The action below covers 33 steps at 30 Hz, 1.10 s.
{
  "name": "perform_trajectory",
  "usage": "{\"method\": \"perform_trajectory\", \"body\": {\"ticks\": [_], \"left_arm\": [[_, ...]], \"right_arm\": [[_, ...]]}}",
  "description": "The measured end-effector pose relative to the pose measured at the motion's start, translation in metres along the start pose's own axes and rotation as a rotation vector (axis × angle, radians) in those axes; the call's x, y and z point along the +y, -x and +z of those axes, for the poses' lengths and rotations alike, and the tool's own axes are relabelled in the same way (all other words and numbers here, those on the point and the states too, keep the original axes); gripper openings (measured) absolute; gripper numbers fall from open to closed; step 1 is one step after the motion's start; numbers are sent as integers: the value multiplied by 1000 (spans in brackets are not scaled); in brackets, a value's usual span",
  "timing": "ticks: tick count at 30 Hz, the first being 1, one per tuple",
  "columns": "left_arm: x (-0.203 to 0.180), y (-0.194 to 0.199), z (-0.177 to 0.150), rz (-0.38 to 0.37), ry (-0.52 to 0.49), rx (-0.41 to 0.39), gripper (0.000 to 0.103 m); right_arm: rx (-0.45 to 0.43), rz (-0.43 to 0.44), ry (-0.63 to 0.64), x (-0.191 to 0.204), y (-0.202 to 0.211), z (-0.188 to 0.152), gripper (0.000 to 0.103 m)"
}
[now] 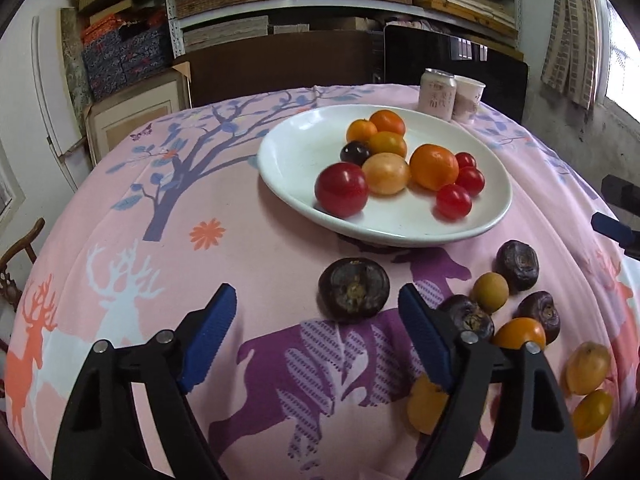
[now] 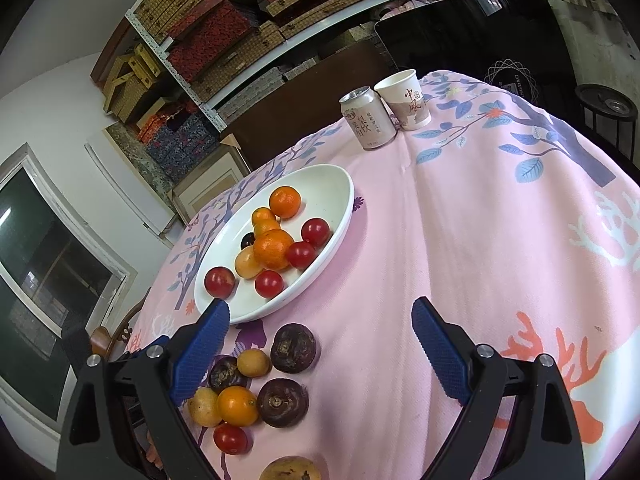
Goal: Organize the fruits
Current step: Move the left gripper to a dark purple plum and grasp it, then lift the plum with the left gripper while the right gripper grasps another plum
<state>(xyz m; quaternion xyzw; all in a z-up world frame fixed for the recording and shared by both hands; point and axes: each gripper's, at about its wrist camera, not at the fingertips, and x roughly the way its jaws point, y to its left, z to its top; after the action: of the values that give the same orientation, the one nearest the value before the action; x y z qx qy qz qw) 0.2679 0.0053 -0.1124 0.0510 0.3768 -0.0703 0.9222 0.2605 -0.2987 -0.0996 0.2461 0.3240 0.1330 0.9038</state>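
A white plate holds several fruits: red tomatoes, oranges, yellow fruits and one dark one. It also shows in the right wrist view. Loose fruits lie on the pink cloth in front of it: a dark water chestnut, more dark ones, a small yellow fruit and an orange one. My left gripper is open and empty, just short of the dark chestnut. My right gripper is open and empty above the cloth, with the loose fruits at its left finger.
A drink can and a paper cup stand at the table's far edge, behind the plate. Shelves of boxes fill the back wall. A wooden chair stands left of the table. The right gripper shows at the left view's right edge.
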Motion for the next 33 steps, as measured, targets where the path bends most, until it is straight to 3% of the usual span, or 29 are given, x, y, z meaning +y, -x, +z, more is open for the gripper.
{"method": "perform_trajectory", "body": {"ticks": [9, 12, 13, 16, 18, 23, 28, 33], "left_arm": [[-5, -19, 8, -51, 8, 46, 69], [-6, -30, 9, -76, 6, 98, 55], [-5, -32, 9, -80, 11, 109, 55], [-2, -32, 9, -94, 32, 101, 52], [-1, -30, 10, -112, 42, 93, 42], [10, -27, 7, -72, 71, 91, 42], [24, -25, 6, -40, 106, 89, 42], [22, -26, 6, -37, 92, 95, 42]], "right_arm": [[12, -17, 22, 3, -3, -2, 93], [22, -26, 33, 5, -7, -3, 93], [27, -32, 39, 6, -8, -4, 93], [36, -39, 49, 7, -11, -5, 93], [40, -44, 56, 8, -13, -6, 93], [72, -57, 118, 17, -22, -12, 93], [117, -122, 271, 42, -39, -20, 93], [182, -201, 400, 61, -64, -26, 74]]}}
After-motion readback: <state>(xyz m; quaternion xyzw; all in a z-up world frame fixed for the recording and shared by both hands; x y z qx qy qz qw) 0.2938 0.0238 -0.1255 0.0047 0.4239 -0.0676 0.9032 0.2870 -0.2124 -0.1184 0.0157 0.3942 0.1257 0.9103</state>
